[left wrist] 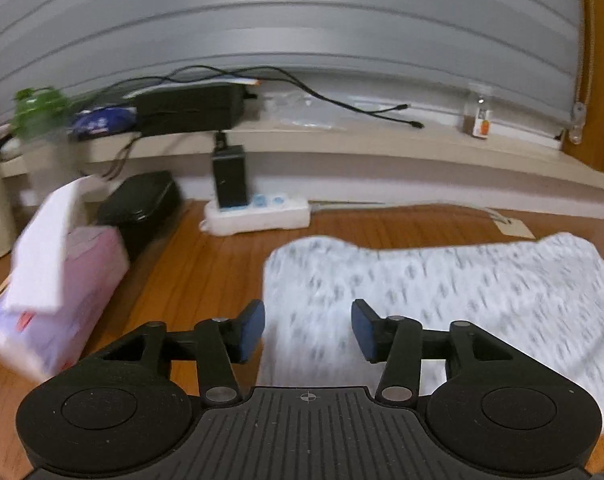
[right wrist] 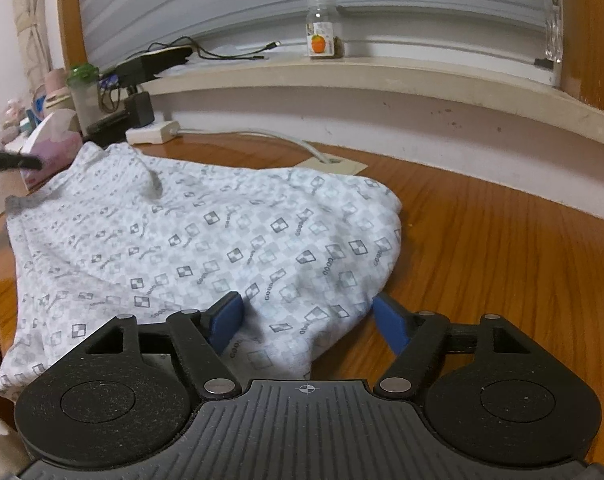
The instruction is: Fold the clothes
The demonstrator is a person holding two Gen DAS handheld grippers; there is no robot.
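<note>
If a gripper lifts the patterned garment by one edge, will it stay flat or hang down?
The patterned garment probably hangs limp: it lies in soft wrinkles and rounded folds on the wooden table. It seems thin and light, so pushing likely bunches it.

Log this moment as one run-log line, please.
left claw: open, over garment | right claw: open, straddling garment edge | garment: lying on table

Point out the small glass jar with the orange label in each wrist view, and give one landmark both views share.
Left wrist view: the glass jar stands far right on the window ledge, small and blurred.
Right wrist view: the jar stands top centre on the ledge, sharp.
Shared landmark: the white power strip on the wooden table below the ledge.
</note>
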